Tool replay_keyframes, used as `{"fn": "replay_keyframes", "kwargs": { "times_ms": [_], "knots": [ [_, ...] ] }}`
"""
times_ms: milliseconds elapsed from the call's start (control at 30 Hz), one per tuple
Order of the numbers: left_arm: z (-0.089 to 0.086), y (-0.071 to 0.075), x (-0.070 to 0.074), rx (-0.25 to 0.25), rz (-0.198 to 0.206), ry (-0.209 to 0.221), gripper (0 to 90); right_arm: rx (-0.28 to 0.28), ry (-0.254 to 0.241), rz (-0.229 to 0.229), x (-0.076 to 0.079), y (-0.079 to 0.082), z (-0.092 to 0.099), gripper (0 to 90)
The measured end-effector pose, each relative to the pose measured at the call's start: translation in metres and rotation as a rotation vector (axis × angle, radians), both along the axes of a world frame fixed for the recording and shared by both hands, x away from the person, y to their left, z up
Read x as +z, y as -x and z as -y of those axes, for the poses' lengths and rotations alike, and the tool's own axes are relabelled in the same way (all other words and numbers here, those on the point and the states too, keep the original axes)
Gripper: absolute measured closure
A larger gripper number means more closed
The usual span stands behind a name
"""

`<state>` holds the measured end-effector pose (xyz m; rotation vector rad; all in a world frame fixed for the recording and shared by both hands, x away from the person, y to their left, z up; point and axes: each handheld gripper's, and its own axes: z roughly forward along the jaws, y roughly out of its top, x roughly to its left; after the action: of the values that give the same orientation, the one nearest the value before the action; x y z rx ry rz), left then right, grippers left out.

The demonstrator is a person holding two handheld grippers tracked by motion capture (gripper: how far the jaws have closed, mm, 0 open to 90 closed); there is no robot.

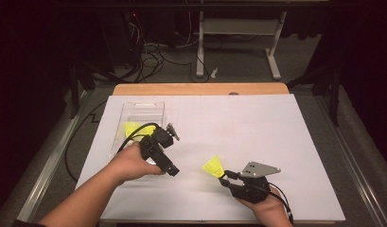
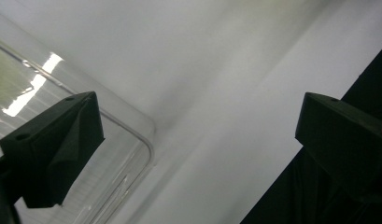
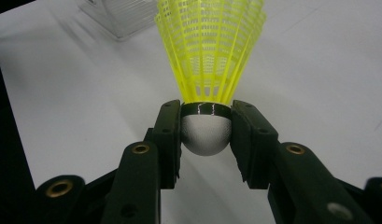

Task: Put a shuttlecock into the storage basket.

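Shuttlecock (image 3: 211,51): yellow mesh skirt, white rounded cork w/ black band

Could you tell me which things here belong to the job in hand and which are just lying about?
In the job:
- yellow plastic shuttlecock with white rounded cork, clamped in the right hand-held gripper
- clear plastic tray, with a second yellow shuttlecock
- left hand-held gripper, open

Lying about:
- cables on the floor
- white table frame

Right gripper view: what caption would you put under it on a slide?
The right claw grips a yellow shuttlecock by its rounded white base, its skirt pointing away over the white table.
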<state>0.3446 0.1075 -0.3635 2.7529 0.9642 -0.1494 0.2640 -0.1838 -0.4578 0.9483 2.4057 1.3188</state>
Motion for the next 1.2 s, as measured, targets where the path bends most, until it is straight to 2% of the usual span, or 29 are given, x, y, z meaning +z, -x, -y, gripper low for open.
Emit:
{"fn": "replay_keyframes", "kwargs": {
  "times_ms": [567, 900, 1000, 1100, 1200],
  "knots": [
    [0.024, 0.008, -0.005, -0.064, -0.003, 0.022, 0.6, 0.061, 0.003, 0.007, 0.002, 0.006, -0.019, 66.1],
    [0.035, 0.011, -0.010, -0.094, -0.005, 0.043, 1.7, 0.073, 0.003, 0.003, 0.002, 0.007, -0.022, 66.1],
    [0.037, 0.011, -0.010, -0.105, -0.006, 0.052, 4.3, 0.081, 0.001, 0.002, 0.002, 0.007, -0.024, 66.1],
    [0.038, 0.011, -0.010, -0.112, -0.001, 0.073, 11.7, 0.092, -0.001, -0.001, 0.002, 0.008, -0.027, 66.1],
    [0.039, 0.010, -0.010, -0.121, -0.017, 0.086, 18.6, 0.098, 0.004, -0.003, 0.001, 0.009, -0.030, 66.1]
  ]
}}
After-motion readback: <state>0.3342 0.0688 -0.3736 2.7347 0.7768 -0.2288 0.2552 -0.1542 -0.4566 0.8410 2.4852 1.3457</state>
